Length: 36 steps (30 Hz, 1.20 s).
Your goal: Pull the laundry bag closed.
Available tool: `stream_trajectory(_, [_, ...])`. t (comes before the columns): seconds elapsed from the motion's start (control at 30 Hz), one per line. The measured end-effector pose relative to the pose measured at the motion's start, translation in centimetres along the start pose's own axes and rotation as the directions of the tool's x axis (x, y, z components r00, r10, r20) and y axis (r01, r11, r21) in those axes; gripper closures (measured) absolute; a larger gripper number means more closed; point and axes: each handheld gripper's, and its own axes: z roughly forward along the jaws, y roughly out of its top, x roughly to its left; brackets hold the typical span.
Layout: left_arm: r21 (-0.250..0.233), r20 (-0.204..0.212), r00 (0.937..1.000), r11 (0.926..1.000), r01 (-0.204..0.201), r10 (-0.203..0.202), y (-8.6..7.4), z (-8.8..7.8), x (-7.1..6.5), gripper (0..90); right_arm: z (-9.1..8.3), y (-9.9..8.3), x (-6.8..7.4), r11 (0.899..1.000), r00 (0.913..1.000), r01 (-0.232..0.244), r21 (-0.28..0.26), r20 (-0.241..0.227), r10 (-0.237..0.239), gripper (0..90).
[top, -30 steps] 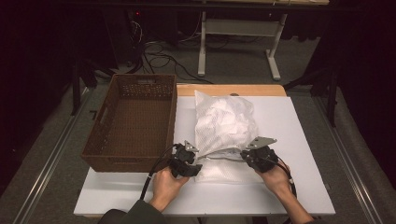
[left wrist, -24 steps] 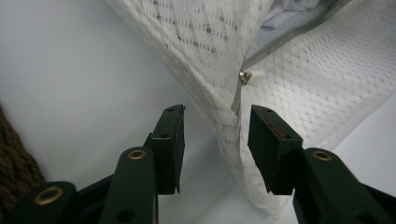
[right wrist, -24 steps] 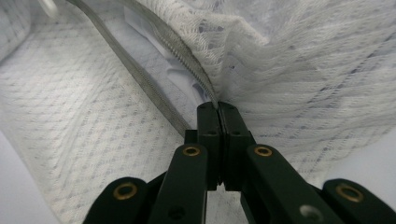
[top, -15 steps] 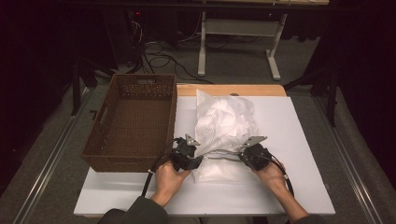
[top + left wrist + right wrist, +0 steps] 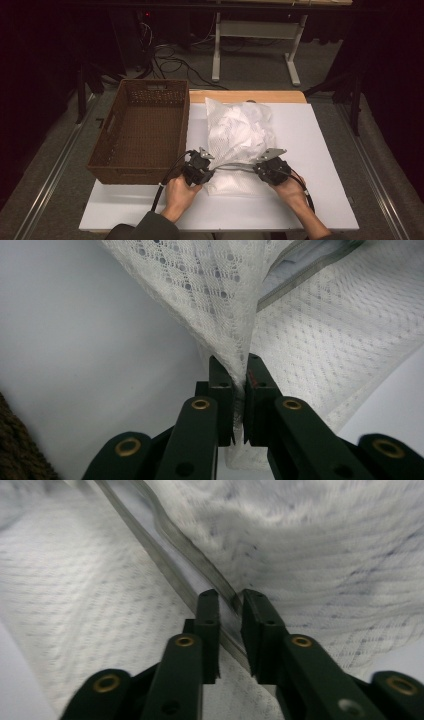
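two grippers work the near edge of a white mesh bag (image 5: 240, 137) lying on the white table (image 5: 325, 200), w/ the person's hands coming in from the near side. left gripper (image 5: 207, 167) is pinched tight on a fold of the mesh at the bag's near-left corner; in the left gripper view the netting is bunched betw. the closed jaws and pulled up off the table. right gripper (image 5: 260, 170) sits at the near-right end of the grey zipper strip (image 5: 170, 555); its jaws have just been opening, now a narrow gap w/ the strip running betw. them, pads not pressing on it. bag is stuffed w/ crumpled white fabric, so prob. light, soft and floppy; the mesh will stretch and sag, may snag. best hold: the stiffer zipper strip or a gathered corner fold, not a single layer of net. farther left, just beside the bag, stands a brown wicker basket (image 5: 112, 160) on the table's left edge.
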Motion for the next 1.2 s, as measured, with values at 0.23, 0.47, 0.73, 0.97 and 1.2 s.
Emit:
stream_trajectory(0.23, [-0.002, 0.014, 0.9998, 0.9999, 0.016, -0.016, -0.5, 0.0, 0.0, 84.6, -0.9, -0.1, 0.6, 1.0, 0.9998, 0.02, -0.017, -0.006, -0.02, 73.5])
stream_trajectory(0.47, [-0.004, 0.027, 0.9992, 0.9996, 0.029, -0.029, -0.6, 0.1, 0.1, 84.5, -1.4, 0.7, 2.3, 0.996, 0.9966, 0.064, -0.066, -0.047, -0.067, 79.0])
stream_trajectory(0.73, [-0.004, 0.03, 0.9993, 0.9998, 0.022, -0.021, -0.7, -0.1, 0.2, 81.7, 2.1, 1.7, 3.2, 0.995, 0.9923, 0.094, 0.016, -0.083, -0.092, 74.1])
stream_trajectory(0.97, [-0.029, 0.02, 0.9996, 0.9994, 0.02, -0.019, -0.8, -0.8, -0.1, 73.6, 2.7, 1.5, 2.8, 0.997, 0.9936, 0.061, 0.054, -0.098, -0.056, 71.4])
stream_trajectory(1.2, [-0.066, 0.013, 0.9995, 0.9974, 0.029, -0.028, -0.9, -1.9, 0.3, 77.1, 2.5, 1.3, 2.5, 0.996, 0.9944, 0.052, 0.075, -0.096, -0.044, 77.9])
